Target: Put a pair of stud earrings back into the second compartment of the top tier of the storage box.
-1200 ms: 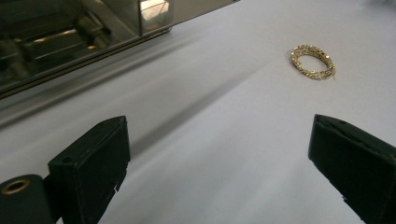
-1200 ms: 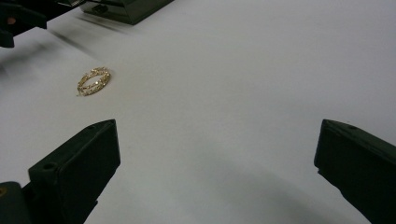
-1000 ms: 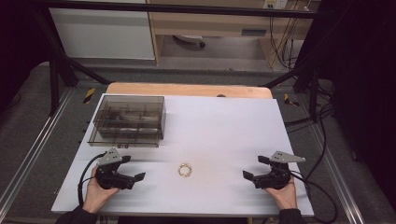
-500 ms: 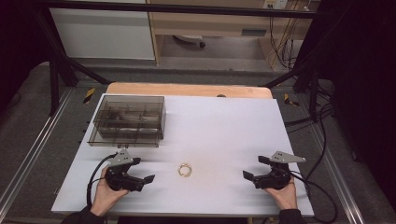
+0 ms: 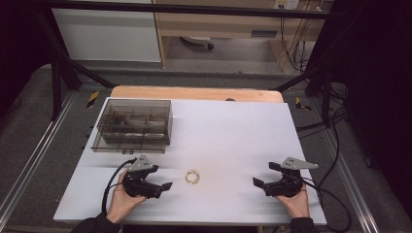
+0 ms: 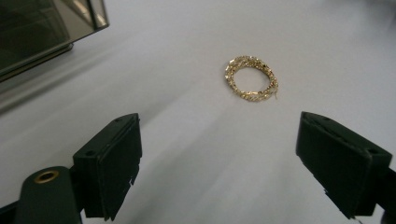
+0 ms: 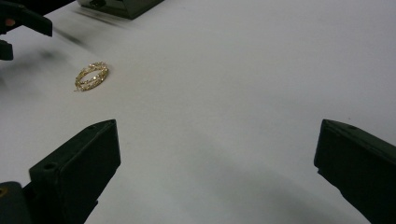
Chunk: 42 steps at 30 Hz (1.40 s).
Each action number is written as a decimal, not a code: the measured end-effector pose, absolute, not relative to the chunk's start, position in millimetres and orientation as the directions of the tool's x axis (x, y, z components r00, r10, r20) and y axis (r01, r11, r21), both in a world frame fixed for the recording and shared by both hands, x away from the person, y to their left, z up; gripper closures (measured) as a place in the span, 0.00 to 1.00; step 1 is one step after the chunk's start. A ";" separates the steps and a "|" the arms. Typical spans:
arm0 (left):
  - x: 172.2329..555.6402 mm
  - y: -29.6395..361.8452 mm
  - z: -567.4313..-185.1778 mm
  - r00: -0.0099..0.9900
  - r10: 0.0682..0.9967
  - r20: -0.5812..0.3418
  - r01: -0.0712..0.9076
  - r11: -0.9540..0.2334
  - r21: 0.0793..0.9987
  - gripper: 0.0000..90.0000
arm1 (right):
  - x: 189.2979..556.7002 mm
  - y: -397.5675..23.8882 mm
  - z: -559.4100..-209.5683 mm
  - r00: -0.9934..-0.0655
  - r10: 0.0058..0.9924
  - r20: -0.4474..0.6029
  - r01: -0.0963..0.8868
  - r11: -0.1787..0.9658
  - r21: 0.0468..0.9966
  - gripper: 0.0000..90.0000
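A small coiled gold chain bracelet (image 5: 192,176) lies flat on the white rectangular tabletop (image 5: 233,131), near the front edge and a little left of the middle. Nothing touches it. In the left gripper view the same bracelet (image 6: 251,79) sits ahead of the jaws and slightly toward the right-hand one, with bare table between it and both.

The left gripper (image 5: 163,186), black with a grey three-cornered plate on top, rests in the person's left hand (image 5: 122,201) just beside the bracelet, its tips pointing toward it along the table. Its jaws stand wide apart and grasp nothing (they have just been closing a little, though no thing is between them yet). A black cable loops from it back toward the table's front edge.

The right gripper (image 5: 260,180) is held by the right hand (image 5: 296,203) well apart from the bracelet, over at the right side of the table, tips pointing left. Its jaws are spread wide too, released, with only white table showing between them; its own view catches the bracelet (image 7: 91,76) far off to the upper left.

A smoky transparent plastic organiser box with compartments (image 5: 133,126) stands at the back left of the table, behind the left gripper and apart from the bracelet.
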State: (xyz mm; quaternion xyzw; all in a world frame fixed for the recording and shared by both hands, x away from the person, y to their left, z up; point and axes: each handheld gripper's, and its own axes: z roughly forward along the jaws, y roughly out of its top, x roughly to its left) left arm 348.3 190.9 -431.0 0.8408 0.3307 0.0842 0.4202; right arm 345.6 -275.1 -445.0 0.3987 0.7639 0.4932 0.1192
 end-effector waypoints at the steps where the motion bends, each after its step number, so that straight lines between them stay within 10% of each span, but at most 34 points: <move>1: 348.7 187.9 -431.2 0.766 0.628 -0.137 0.488 -0.430 0.760 0.16 | 345.4 -274.9 -444.9 -0.653 0.727 0.214 0.494 0.195 0.847 0.01; 42: 386.9 116.7 -441.9 0.754 0.649 -0.104 0.525 -0.499 0.690 0.74 | 345.3 -274.6 -444.8 -0.654 0.727 0.207 0.493 0.202 0.846 0.01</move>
